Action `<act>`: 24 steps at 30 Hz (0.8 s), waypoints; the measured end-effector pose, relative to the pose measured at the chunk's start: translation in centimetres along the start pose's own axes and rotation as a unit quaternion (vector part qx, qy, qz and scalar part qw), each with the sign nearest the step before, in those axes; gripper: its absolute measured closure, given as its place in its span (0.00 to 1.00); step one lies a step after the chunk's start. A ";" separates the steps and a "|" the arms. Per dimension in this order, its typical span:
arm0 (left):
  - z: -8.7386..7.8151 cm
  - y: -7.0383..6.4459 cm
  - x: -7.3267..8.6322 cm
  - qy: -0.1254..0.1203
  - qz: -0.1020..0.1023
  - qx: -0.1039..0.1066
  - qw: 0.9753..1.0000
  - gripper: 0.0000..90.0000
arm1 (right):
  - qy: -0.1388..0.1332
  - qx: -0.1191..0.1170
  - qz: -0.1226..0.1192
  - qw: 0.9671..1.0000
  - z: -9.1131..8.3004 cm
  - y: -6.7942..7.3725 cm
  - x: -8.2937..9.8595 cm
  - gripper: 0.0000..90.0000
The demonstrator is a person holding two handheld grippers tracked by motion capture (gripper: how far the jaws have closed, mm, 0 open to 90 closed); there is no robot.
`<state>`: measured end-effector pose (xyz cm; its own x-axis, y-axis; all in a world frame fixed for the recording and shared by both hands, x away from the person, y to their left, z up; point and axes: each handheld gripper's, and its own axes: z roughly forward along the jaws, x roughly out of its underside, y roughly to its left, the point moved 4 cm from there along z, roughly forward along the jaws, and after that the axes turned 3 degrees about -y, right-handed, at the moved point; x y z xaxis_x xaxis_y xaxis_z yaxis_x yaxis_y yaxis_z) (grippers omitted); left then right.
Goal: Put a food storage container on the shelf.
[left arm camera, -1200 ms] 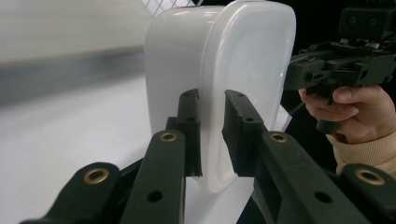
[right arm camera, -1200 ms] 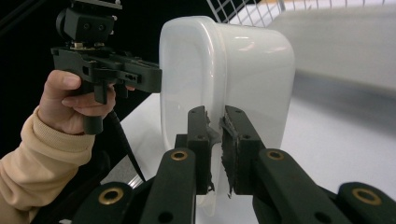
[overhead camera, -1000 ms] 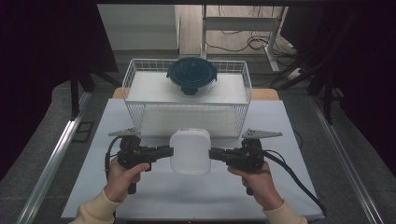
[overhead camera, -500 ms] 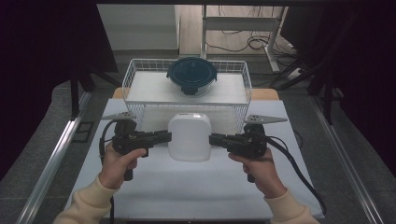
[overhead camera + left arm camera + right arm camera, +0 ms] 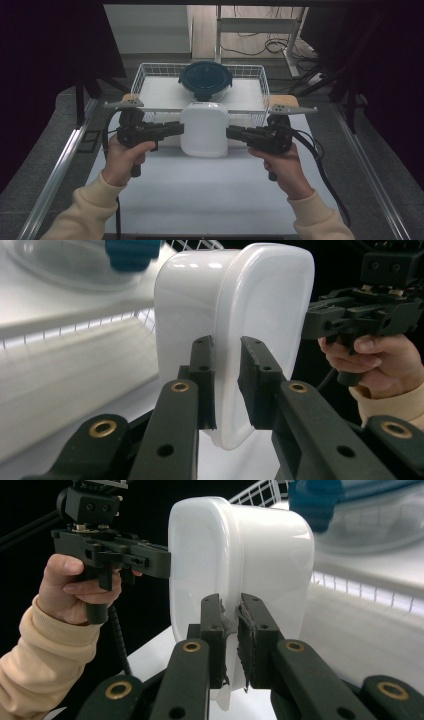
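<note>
A white rounded-square container point(image 5: 204, 131) hangs in the air between my two grippers, just in front of the wire basket point(image 5: 141, 76). My left gripper point(image 5: 179, 129) is shut on its left rim, and my right gripper point(image 5: 231, 132) is shut on its right rim. In the left gripper view the jaws point(image 5: 226, 385) pinch the container's thin rim point(image 5: 240, 305), with the other gripper point(image 5: 350, 320) beyond. In the right gripper view the jaws point(image 5: 230, 635) clamp the rim of the container point(image 5: 250, 555).
A round bowl with a dark blue lid point(image 5: 205, 80) sits at the back middle of the basket, right behind the container. A white mat point(image 5: 210, 200) covers the table in front of the person. Metal rails run along both table sides.
Both grippers have carried the white container up and away from the person, toward the basket's front wall. The grips on both rims are unchanged.
</note>
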<state>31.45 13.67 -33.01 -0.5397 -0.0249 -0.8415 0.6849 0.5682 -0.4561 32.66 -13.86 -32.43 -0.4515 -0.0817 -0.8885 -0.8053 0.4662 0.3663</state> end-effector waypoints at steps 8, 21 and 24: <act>-0.1 0.1 -3.8 -0.006 0.007 -0.002 1.000 0.86 | -0.003 -0.001 -0.009 1.000 0.0 -0.3 -3.8 0.90; 0.0 1.6 -9.1 -0.007 -0.004 0.003 1.000 0.85 | -0.015 -0.009 -0.007 1.000 1.0 -1.5 -9.0 0.90; -0.1 1.9 -10.1 -0.009 -0.006 0.006 1.000 0.85 | -0.014 -0.011 -0.009 1.000 1.3 -1.6 -9.9 0.90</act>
<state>38.10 15.06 -25.35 -0.5396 -0.0463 -0.8406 0.6844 0.5574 -0.4700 38.94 -12.72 -24.58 -0.4263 -0.0650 -0.9022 -0.8213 0.4458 0.3560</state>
